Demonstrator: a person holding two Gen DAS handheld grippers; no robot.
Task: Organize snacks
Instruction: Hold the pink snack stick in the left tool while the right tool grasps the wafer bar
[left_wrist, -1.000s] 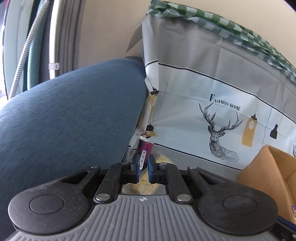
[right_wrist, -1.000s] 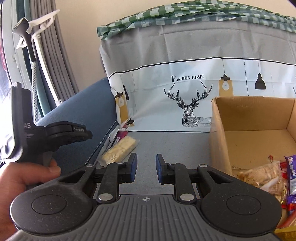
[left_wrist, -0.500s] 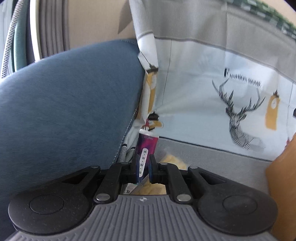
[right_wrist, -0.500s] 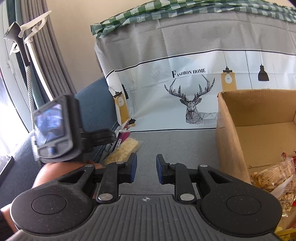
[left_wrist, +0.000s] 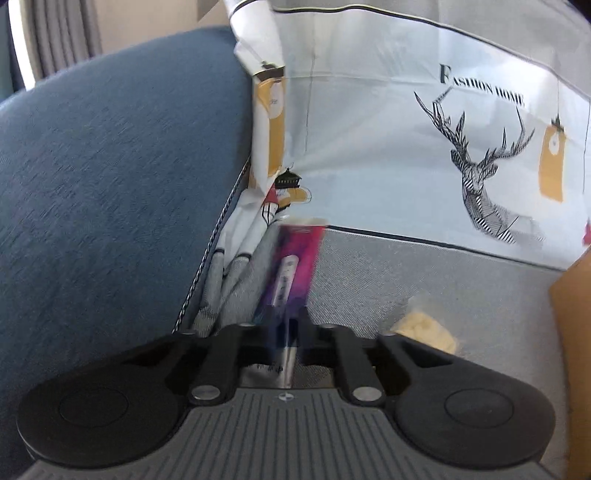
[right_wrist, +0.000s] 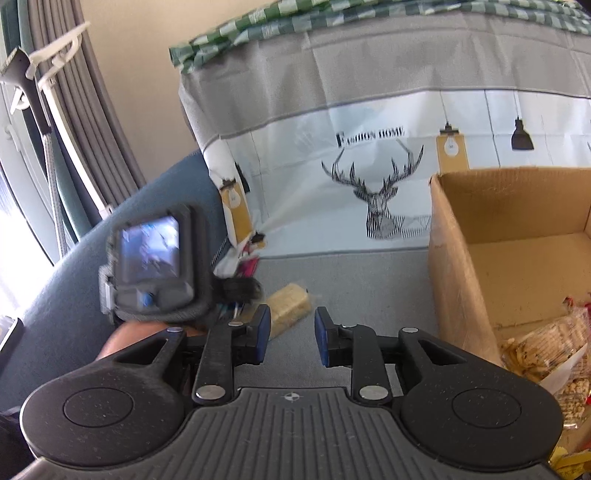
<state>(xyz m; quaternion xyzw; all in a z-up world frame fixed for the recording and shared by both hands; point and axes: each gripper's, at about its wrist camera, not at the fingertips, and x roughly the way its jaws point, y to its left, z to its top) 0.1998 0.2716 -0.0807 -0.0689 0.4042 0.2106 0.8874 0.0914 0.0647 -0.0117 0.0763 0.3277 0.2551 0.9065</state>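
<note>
Fingers (left_wrist: 295, 325) of left gripper (left_wrist: 284, 328) clamped on purple snack packet (left_wrist: 295, 258), long axis toward 12 o'clock. Right fingers (right_wrist: 263, 325) wide, holding nothing. Cardboard box (right_wrist: 454, 280) at 2 o'clock.

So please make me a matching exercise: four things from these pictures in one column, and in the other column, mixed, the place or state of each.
Things:
1. purple snack packet
2. yellow snack bar
3. cardboard box
4. right tool

Places or states:
A. open, holding nothing
B. clamped in the left tool
C. lying loose on the grey cloth
D. standing at the right, with snack bags inside

Pairs: 1-B, 2-C, 3-D, 4-A
</note>
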